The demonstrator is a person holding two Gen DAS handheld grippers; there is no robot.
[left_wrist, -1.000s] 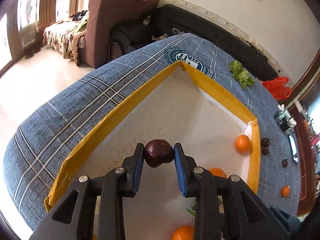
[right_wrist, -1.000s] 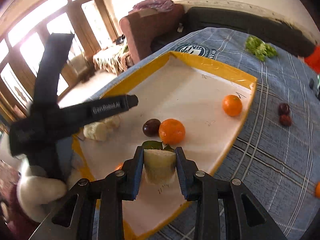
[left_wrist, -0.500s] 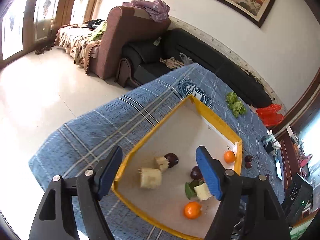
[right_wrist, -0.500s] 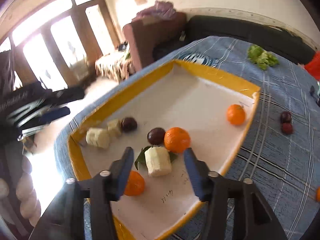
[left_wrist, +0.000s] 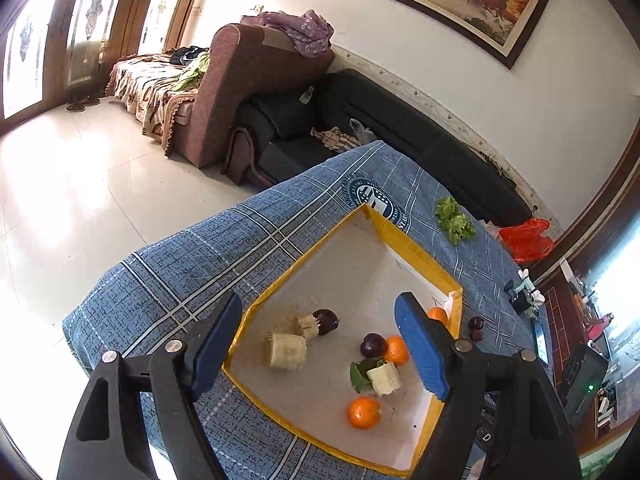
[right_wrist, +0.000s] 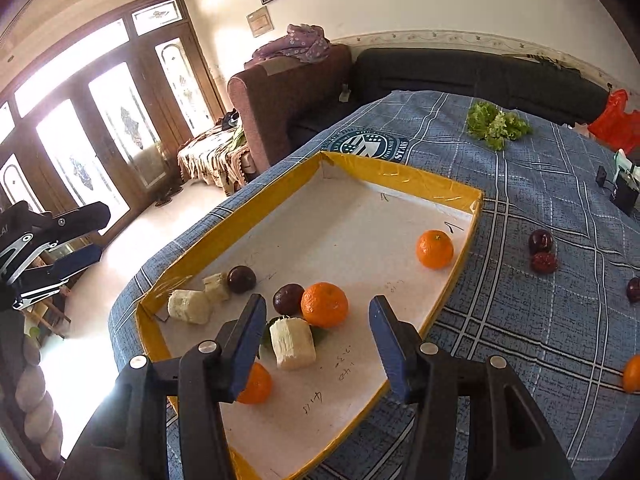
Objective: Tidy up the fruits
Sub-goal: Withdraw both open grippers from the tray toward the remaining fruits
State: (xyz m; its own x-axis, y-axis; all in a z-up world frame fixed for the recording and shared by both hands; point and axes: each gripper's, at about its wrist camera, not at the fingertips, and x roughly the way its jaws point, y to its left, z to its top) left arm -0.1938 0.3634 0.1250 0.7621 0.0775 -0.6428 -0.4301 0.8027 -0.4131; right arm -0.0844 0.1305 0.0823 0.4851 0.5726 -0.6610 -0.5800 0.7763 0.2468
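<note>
Both sets of jaws released and empty: left gripper [left_wrist: 318, 344] spread wide above the yellow-rimmed tray [right_wrist: 400, 178], right gripper [right_wrist: 318, 332] parted just over the pale cut chunk [right_wrist: 292, 343] lying free on the tray floor. Already in the tray: three oranges, two dark plums, three chunks. Still out on the blue cloth [right_wrist: 520, 320] toward 3 o'clock: dark fruits [right_wrist: 542, 250] and an orange [right_wrist: 633, 372] at the frame edge. Best next: swing right toward those, approach from above, straddle one fruit, close gently to avoid rolling, set down clear of its neighbours.
</note>
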